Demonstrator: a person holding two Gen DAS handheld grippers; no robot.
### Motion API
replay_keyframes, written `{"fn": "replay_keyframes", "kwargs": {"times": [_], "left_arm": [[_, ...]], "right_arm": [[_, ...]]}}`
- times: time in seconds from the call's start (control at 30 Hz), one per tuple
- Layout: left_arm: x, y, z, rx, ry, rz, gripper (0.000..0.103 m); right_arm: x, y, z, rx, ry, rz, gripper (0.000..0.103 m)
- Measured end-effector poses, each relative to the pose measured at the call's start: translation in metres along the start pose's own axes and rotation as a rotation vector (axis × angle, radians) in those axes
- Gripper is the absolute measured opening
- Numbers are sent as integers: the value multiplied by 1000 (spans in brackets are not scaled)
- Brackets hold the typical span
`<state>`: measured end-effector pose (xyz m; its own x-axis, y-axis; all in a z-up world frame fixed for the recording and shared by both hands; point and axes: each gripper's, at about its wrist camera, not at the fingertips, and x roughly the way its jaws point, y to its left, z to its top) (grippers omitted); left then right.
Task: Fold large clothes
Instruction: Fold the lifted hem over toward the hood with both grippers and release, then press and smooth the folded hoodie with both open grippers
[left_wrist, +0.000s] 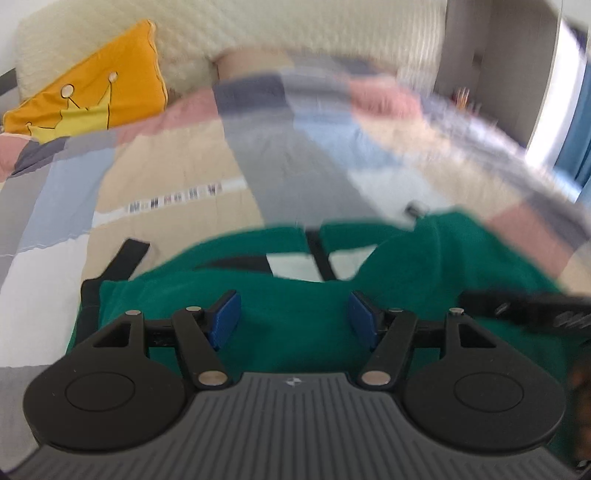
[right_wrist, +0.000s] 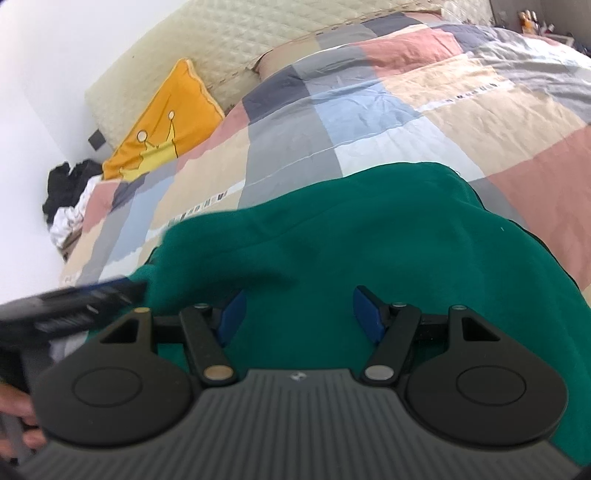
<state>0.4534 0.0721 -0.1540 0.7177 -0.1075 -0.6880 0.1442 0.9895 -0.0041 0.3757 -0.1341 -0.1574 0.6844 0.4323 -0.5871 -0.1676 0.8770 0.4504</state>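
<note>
A large dark green garment lies rumpled on a patchwork quilt, with black straps showing at its far edge. My left gripper hovers just over the green cloth. Its blue pads stand wide apart with nothing pinched between them. In the right wrist view the same garment spreads across the quilt. My right gripper is open above it, with only cloth below its pads. The left gripper shows blurred at the garment's left edge. The right gripper shows blurred at the far right.
A yellow cushion with a crown leans on the cream quilted headboard. A heap of black and white clothes lies beside the bed on the left. A person's hand shows at lower left. A blue curtain hangs at the right.
</note>
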Motion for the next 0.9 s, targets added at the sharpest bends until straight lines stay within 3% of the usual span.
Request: {"fn": "replay_keyframes", "kwargs": {"times": [0.1, 0.17, 0.23, 0.33, 0.63, 0.77, 0.9], "left_arm": [[19, -12, -2, 70, 37, 69, 44], [27, -16, -4, 101, 55, 116, 15], [30, -17, -3, 106, 62, 138, 5], [19, -14, 3, 92, 38, 168, 2], [-38, 17, 47, -41, -139, 231, 2], [-35, 13, 69, -44, -149, 263, 1], [-2, 8, 76, -11, -111, 311, 1]], "right_arm": [[-1, -5, 3, 27, -4, 8, 66], [-1, -7, 4, 35, -5, 6, 66], [0, -8, 4, 42, -7, 4, 66], [0, -8, 4, 43, -7, 5, 66], [-7, -21, 9, 128, -17, 28, 66], [-13, -25, 13, 158, -34, 39, 67], [-16, -29, 14, 171, -39, 37, 69]]}}
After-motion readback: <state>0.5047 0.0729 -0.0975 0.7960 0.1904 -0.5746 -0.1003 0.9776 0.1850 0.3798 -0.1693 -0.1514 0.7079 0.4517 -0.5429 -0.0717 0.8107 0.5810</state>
